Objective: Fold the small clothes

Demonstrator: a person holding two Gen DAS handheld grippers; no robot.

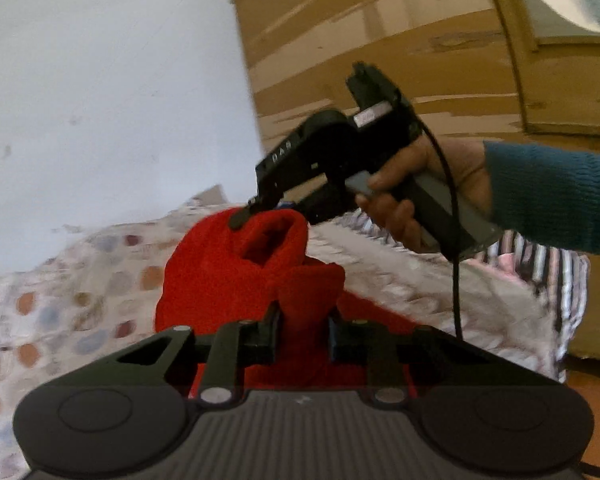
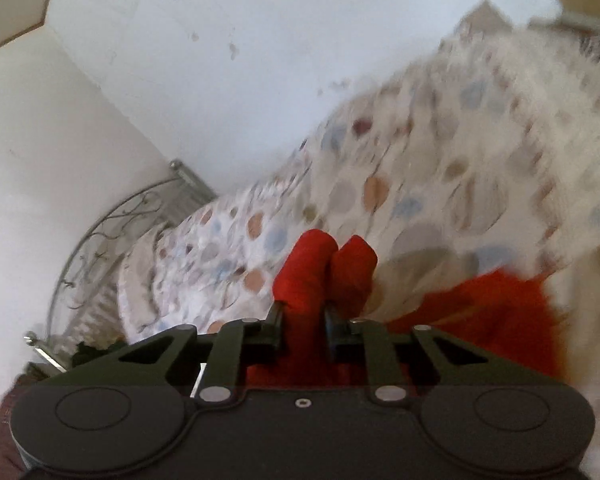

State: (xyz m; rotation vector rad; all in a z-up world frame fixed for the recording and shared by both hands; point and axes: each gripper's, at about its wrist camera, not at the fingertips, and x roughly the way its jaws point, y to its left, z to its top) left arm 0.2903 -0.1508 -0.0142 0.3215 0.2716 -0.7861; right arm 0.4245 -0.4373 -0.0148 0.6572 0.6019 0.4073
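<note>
My left gripper (image 1: 303,334) has its fingers (image 1: 270,332) drawn in on a bunched fold of the red garment (image 1: 220,276), fabric filling the gap between them. My right gripper (image 2: 305,330) is likewise pinched on a roll of the same cloth. In the left wrist view I see that right gripper angled down to the left, my right hand (image 1: 428,196) wrapped around its handle, forefinger on the trigger, teal sleeve (image 1: 556,196) at the wrist.
</note>
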